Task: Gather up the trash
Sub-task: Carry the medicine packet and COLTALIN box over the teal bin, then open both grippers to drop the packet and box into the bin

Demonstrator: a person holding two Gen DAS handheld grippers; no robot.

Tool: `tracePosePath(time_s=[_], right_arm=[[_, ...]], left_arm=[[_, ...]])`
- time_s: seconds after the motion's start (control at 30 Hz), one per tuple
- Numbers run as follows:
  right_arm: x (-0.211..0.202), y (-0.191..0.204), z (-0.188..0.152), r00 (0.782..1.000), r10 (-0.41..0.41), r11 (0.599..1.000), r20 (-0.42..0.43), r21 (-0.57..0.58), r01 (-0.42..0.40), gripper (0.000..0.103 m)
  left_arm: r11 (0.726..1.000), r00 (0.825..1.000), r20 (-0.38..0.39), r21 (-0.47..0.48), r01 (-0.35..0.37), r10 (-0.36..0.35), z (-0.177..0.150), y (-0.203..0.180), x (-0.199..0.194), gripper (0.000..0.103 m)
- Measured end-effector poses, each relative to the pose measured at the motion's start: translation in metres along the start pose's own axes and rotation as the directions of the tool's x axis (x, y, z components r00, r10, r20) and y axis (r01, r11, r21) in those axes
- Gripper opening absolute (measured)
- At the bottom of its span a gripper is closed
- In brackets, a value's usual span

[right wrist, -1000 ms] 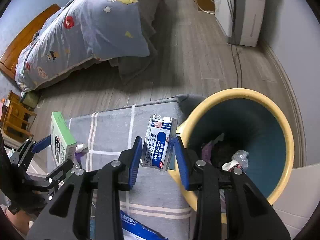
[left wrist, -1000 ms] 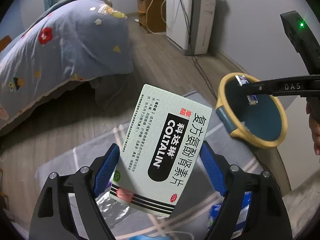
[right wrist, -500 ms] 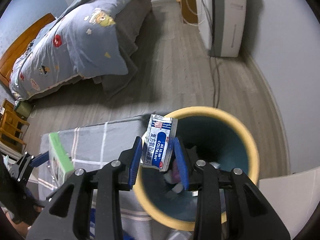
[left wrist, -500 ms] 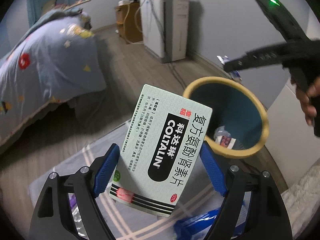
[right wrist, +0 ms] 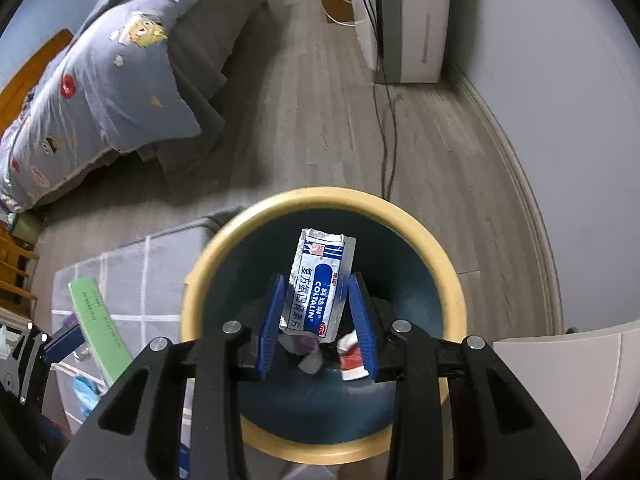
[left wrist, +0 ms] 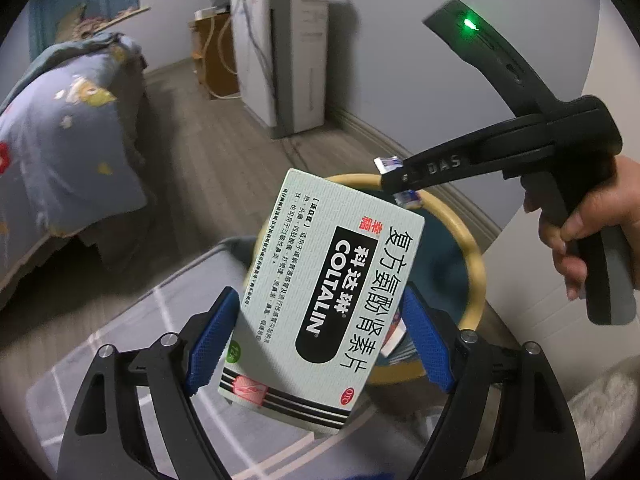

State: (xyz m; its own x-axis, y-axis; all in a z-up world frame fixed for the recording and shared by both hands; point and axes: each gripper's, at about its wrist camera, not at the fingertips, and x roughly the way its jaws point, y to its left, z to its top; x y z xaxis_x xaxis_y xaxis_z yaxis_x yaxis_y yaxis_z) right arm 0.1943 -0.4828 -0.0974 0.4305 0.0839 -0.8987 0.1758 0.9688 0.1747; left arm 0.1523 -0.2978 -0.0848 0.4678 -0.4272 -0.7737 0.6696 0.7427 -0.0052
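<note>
My left gripper (left wrist: 318,344) is shut on a pale green Coltalin medicine box (left wrist: 328,300), held upright just left of the bin. My right gripper (right wrist: 318,316) is shut on a silver and blue Coltalin sachet (right wrist: 320,280) and holds it directly above the open mouth of the round bin (right wrist: 452,280), which has a yellow rim and a dark teal inside. Some trash (right wrist: 352,356) lies at the bin's bottom. In the left wrist view the right gripper (left wrist: 394,178) hangs over the bin (left wrist: 476,264) with the sachet (left wrist: 386,163). The green box (right wrist: 98,328) shows at the lower left of the right wrist view.
A grey plaid-covered surface (right wrist: 132,268) lies left of the bin with blue wrappers (right wrist: 86,390) on it. A bed with a blue quilt (right wrist: 112,80) stands at the left. A white appliance (right wrist: 404,20) with cables stands by the wall. A white edge (right wrist: 560,380) sits right of the bin.
My right gripper has moved with the sachet from the bin's near rim to over its middle. My left gripper has carried the box closer to the bin.
</note>
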Motion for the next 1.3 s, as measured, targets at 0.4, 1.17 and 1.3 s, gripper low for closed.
tracePosePath(time_s=[0.4,1.17,1.3], right_arm=[[0.021,-0.051,-0.004,0.998,-0.037,0.993,-0.049,0.106,0.042,0.033],[0.037,-0.045,-0.004,0.994,-0.036,0.996,-0.107,0.08,0.045,0.055],[0.029,-0.036,-0.005,0.995,-0.045,0.997,-0.087,0.065,0.051,0.074]], left_arm=[[1.0,0.998,-0.054,-0.015,0.014,-0.015,0.009,-0.016,0.047,0.082],[0.996,0.995,-0.058,-0.02,-0.086,0.084,0.009,0.004,0.054,0.094],[0.993,0.993,-0.053,-0.052,-0.107,0.104,0.004,0.018,0.038,0.094]])
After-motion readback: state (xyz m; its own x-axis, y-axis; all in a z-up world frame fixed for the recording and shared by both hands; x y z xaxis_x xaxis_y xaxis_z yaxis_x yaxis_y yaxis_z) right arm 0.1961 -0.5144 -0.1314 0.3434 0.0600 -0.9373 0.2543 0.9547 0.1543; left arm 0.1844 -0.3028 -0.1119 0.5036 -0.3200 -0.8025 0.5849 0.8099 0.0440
